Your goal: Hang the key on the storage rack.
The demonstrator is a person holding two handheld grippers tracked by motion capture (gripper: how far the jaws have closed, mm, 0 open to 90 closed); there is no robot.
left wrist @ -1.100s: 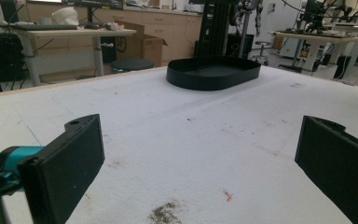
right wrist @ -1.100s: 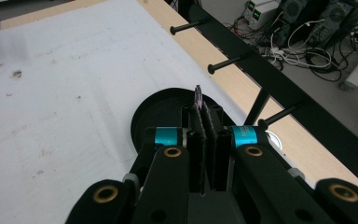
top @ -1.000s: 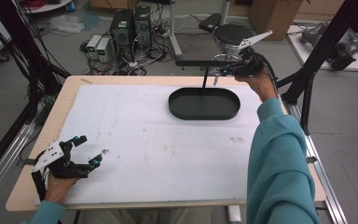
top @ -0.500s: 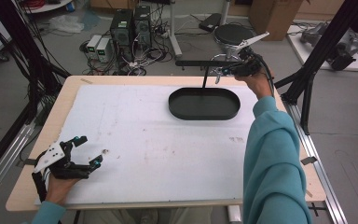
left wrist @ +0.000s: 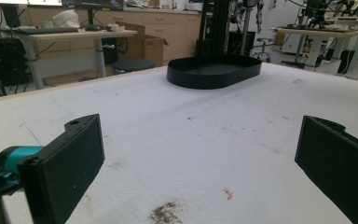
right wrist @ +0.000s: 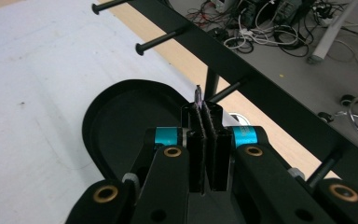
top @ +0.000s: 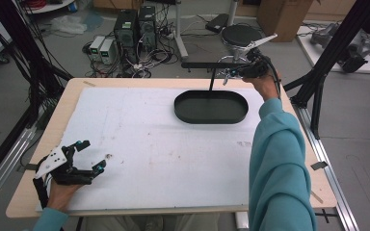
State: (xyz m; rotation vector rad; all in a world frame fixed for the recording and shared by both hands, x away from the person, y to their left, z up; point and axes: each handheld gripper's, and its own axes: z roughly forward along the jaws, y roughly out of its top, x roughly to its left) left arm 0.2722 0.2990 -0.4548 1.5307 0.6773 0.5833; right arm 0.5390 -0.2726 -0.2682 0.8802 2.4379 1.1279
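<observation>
Table (top: 79, 91) and its white foam sheet (top: 149, 139) take up most of the high view, and a black oval tray (top: 211, 118) lies empty on the sheet toward the far right. Just behind the tray a black rack (top: 200, 64) stands on a thin post, its crossbar carrying short pegs (right wrist: 161, 41) that point toward the table. The right gripper (top: 227, 73) is held up at the bar, above the tray's far rim, with its jaws pressed together on a thin flat piece (right wrist: 198, 93); only a sliver of it pokes out past the tips, too small to identify. The left gripper (top: 92, 154) rests low at the near left corner, well apart from all this, jaws spread wide with nothing between them. The step in hand looks like carrying the pinched piece between rack and tray. Whichever way it goes, the next move calls for fine aim: lining the sliver up with a peg or over the tray before the jaws part.
</observation>
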